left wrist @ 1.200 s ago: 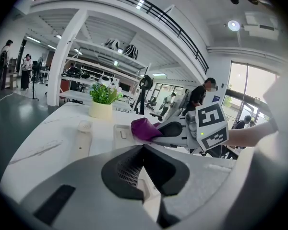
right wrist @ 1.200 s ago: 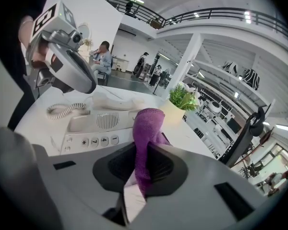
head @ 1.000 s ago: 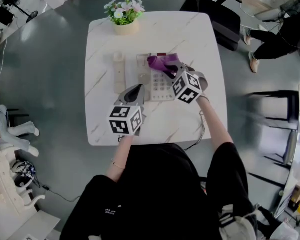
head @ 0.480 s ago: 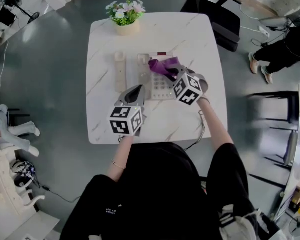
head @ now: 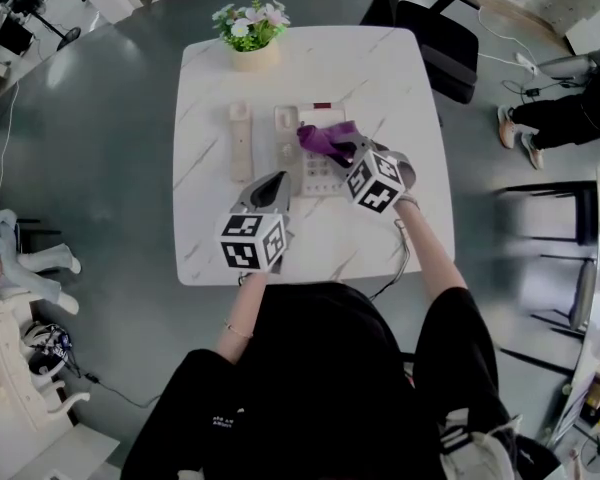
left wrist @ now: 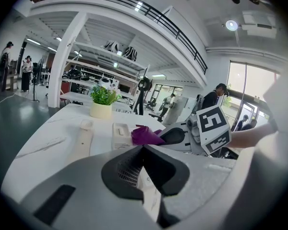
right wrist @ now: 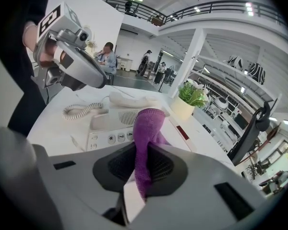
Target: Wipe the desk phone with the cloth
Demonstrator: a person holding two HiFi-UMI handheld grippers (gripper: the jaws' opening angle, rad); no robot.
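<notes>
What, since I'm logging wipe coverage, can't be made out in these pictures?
- Keys of the desk phone, head view: partly covered by the purple cloth and right gripper; their print is too small.
- Cloth-to-phone contact, right gripper view: hidden behind that gripper's own body.
- Phone's keys, left gripper view: hidden by the left gripper body.

There was one white table [head: 400, 88]. It carried one desk phone [head: 288, 133], one handset [head: 240, 140], one coiled cord [right wrist: 81, 110], one purple cloth [head: 323, 138] and one potted plant [head: 248, 33]. Two grippers were over it: the left gripper [head: 277, 180] and the right gripper [head: 348, 150]. One black chair [head: 445, 38] stood beside the table.
</notes>
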